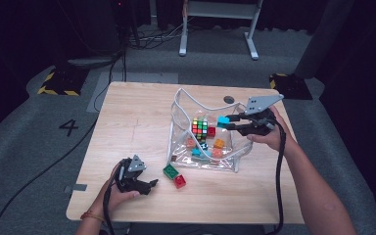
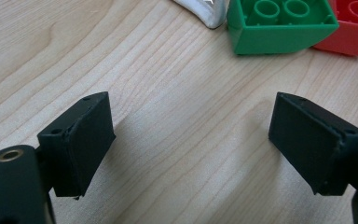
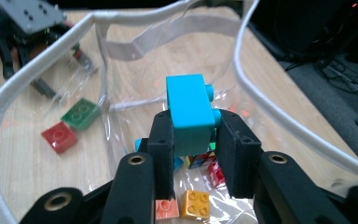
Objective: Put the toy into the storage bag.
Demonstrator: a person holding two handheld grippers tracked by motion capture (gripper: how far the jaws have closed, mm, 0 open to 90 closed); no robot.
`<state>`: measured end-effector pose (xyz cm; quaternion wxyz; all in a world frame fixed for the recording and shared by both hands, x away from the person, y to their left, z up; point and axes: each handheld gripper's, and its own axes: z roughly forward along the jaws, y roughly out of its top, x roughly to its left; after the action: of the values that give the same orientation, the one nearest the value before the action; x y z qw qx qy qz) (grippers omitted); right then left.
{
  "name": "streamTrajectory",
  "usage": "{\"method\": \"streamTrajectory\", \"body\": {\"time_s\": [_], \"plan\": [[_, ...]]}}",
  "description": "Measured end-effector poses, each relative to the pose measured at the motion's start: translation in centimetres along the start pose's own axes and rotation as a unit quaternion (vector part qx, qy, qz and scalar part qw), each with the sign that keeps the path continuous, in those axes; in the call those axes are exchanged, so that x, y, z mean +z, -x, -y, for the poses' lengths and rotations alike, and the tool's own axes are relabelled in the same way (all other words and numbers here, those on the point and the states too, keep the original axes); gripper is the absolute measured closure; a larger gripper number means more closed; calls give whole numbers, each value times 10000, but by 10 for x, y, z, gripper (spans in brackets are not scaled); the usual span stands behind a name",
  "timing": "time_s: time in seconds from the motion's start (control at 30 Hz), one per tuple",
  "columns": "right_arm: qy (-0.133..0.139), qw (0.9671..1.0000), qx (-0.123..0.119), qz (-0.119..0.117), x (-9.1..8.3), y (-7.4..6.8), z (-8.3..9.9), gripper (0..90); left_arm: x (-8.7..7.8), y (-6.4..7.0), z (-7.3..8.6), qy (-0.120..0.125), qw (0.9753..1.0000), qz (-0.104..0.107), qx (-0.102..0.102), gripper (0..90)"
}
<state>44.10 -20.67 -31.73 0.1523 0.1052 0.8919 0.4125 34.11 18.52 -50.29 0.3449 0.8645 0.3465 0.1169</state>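
High view: I'm seeing the R gripper [image 1: 228, 123] hanging over the clear bag [image 1: 181, 105] w/ a cyan brick [image 1: 223, 121] pinched at its tip, above the bag's right side. Bag is sitting mid-table [image 1: 127, 122], mouth gaping up; inside I'm making out a puzzle cube [image 1: 199, 127] plus small bricks, orange, red, cyan. L gripper [image 1: 152, 183] is resting low at the near left edge of the table, pointing toward a green brick [image 1: 171, 171] and a red brick [image 1: 179, 181], which are lying just outside the bag's near corner, touching each other.

L gripper view: jaws are standing wide apart w/ nothing but bare wood betw. them. Green brick [image 2: 279, 23] is lying ahead, studs up, red brick [image 2: 354, 25] right beside it, a bag corner [image 2: 205, 11] just left of the green one.

R gripper view: jaws are clamping the cyan brick [image 3: 189, 112] from both sides, studs facing right, approx. upright. It's hovering inside the bag's white rim [image 3: 42, 70], over an orange brick [image 3: 196, 203] and a salmon one [image 3: 167, 209] on the bag floor. The other gripper [image 3: 81, 58] is showing far off, top left.
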Motion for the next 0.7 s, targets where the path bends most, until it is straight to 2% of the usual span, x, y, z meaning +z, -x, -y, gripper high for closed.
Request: {"method": "streamTrajectory", "body": {"time_s": [0.13,0.2,0.3,0.4,0.43,0.47,0.53,0.57,0.67,0.7], "plan": [[-619,9980,-113,-102,15,3,-4,684,0,0,0,0,10000,-4,9,140],[-938,9952,-189,-191,22,5,-5,683,0,0,0,1,10000,-10,8,140],[-1204,9921,-261,-255,29,6,-7,683,0,0,0,1,10000,-10,15,140],[-1375,9900,-154,-282,35,9,-7,683,0,0,0,0,10000,-9,9,140],[-1447,9888,-239,-269,37,10,-6,683,0,0,0,0,10000,-11,16,140],[-1518,9877,-212,-302,39,11,-6,683,0,0,0,1,10000,-11,14,140],[-1722,9844,-200,-304,43,13,-6,683,0,0,0,1,10000,-11,15,140],[-1778,9832,-270,-311,45,15,-5,683,0,0,0,0,10000,-10,13,140],[-1956,9798,-248,-329,49,18,-5,683,0,0,0,1,10000,-10,14,140],[-2061,9777,-234,-329,50,18,-5,682,0,0,0,0,10000,-9,13,140]]}}
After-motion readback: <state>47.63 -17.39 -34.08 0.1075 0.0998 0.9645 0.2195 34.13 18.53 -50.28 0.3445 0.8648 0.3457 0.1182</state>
